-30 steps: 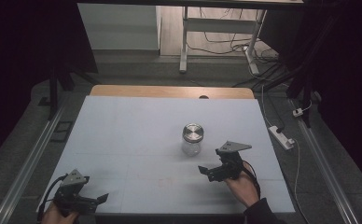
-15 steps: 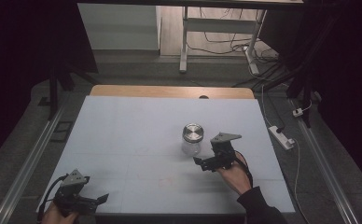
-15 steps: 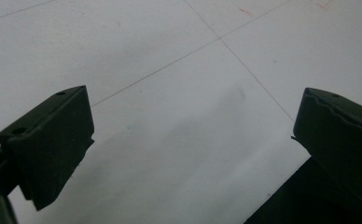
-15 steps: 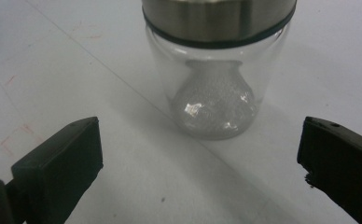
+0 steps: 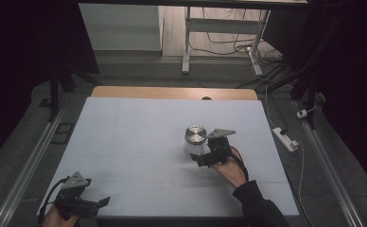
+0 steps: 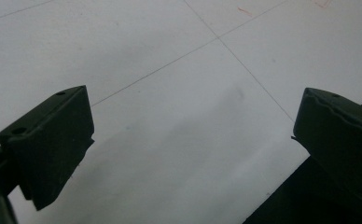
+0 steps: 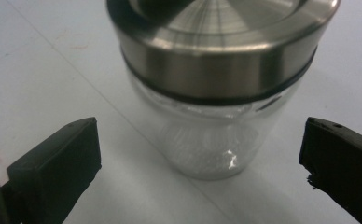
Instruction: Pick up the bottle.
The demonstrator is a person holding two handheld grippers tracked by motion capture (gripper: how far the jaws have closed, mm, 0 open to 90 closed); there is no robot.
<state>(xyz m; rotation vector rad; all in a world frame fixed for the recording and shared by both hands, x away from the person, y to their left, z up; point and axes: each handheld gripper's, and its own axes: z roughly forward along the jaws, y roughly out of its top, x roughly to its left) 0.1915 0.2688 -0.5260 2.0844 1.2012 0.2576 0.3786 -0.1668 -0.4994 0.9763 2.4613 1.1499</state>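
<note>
right gripper [image 5: 201,160] jaws wide apart, lined up on glass jar [image 5: 195,140] | jar upright mid-table, at its 12 o'clock just ahead | left gripper [image 5: 95,204] also gaping, parked way off at 7 o'clock | right's grab, I reckon

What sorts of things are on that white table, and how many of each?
Glass jar with a metal lid: 1
Hand-held grippers, left gripper and right gripper, both open: 2
Total: 3

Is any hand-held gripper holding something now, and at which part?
Nothing is held. Both are open; the right hand-held gripper faces the metal-lidded glass jar.
</note>
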